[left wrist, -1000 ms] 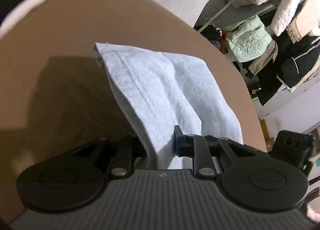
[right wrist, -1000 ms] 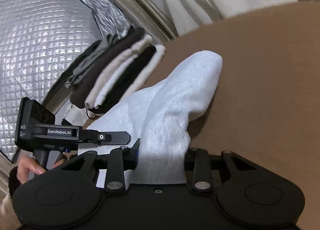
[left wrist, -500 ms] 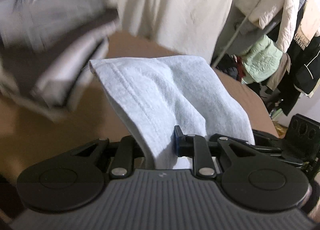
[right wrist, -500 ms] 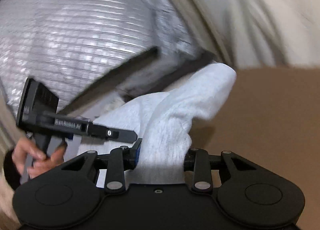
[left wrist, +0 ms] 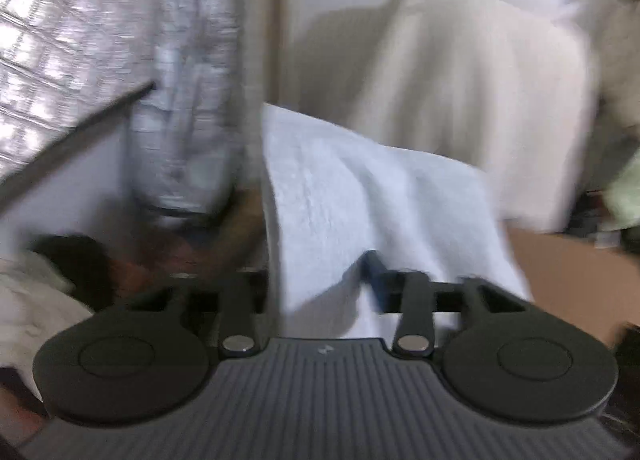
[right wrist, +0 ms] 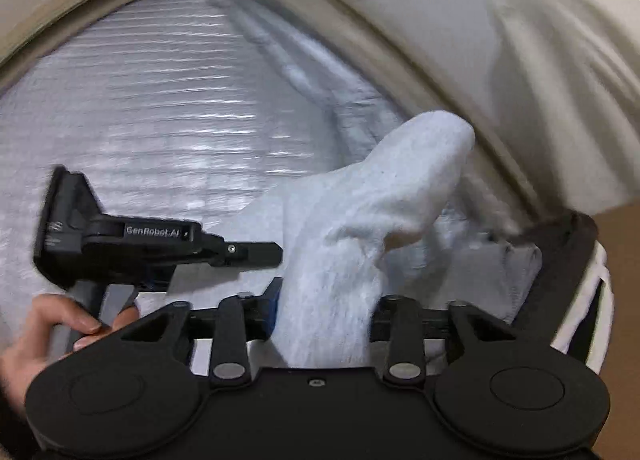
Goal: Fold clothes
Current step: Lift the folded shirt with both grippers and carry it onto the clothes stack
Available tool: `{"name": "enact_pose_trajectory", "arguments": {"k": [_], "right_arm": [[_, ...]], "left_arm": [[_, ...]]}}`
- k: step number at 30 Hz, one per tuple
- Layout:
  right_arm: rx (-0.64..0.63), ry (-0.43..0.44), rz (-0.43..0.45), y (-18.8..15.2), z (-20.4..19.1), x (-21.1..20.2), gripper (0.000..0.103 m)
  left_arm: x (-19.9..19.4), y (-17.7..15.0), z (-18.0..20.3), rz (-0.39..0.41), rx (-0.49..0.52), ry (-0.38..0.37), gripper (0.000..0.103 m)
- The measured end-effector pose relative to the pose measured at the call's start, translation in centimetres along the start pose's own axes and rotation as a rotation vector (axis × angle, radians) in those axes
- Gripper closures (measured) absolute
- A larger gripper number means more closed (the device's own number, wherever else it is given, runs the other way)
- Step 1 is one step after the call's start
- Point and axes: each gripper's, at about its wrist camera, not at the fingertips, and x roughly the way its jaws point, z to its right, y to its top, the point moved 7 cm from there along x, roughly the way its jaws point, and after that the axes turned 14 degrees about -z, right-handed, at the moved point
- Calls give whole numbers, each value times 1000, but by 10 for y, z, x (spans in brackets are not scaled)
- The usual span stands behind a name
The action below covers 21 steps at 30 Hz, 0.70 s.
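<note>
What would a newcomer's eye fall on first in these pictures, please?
Most likely the pale blue cloth, bunched mid-frame and clamped by both the left gripper and the right gripper. Behind it at left hangs a shiny quilted foil sheet. A stack of folded clothes lies at right in the right wrist view.

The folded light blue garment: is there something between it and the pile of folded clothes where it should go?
Nothing visible. Both claws grip the light blue garment, and it hangs just above the pile of folded clothes.
</note>
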Motion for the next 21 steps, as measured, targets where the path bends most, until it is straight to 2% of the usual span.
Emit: {"name": "enact_pose_trajectory", "arguments": {"k": [1,6,8,10,11,12,13,16,19,21], "right_arm": [[61,-14,-7,-8,13,12,36],[320,109,-120,-64,68,27,36],[250,138,-116,-76,59,12,38],[150,173,-126,-83,40,5,59],[112,157,-139,-83,33,8,63],[81,140,-151,-83,26,9,76],[71,120,-158,-84,23,10,78],[42,60,-181,-86,13,10,79],[13,0,-203,-87,3,10,69],[-7,-40,-217,-88,-3,10,63]], "left_arm": [[10,-3,-5,-4,-9,22,42],[62,-19,-32,-24,-52,131,42],[82,-26,-42,-32,-69,175,42],[86,-27,-46,-34,-69,204,43],[80,-27,-44,-22,-62,219,44],[74,-26,-42,-9,-54,233,44],[68,-24,-40,6,-46,242,44],[44,-20,-26,41,8,185,44],[54,-33,-19,-79,64,194,44],[58,-38,-23,-84,49,187,44]]}}
